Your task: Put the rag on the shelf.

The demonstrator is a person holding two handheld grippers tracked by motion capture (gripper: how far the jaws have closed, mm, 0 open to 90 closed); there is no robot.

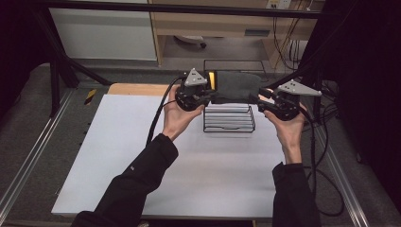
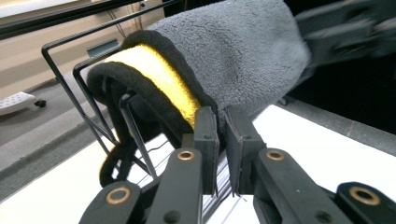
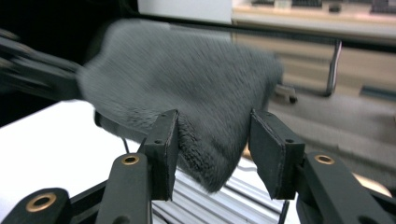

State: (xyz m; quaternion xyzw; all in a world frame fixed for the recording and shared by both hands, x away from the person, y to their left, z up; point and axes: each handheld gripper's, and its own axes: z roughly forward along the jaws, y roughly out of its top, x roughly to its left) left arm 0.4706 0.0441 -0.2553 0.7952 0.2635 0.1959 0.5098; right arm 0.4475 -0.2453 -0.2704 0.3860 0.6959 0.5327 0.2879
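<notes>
Draping grey towel (image 1: 235, 85) over far wire rack (image 1: 229, 124) nearly done, left gripper (image 2: 223, 126) clenched on its black-and-yellow hem, right gripper (image 3: 214, 140) released with the corner loose between jaws, left release remaining.

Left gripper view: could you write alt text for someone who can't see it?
Two black jaws, nearly shut, pinch the black-trimmed edge of a grey cloth with a yellow lining, draped over a black wire rack on a white table. A blurred second gripper is at top right.
</notes>
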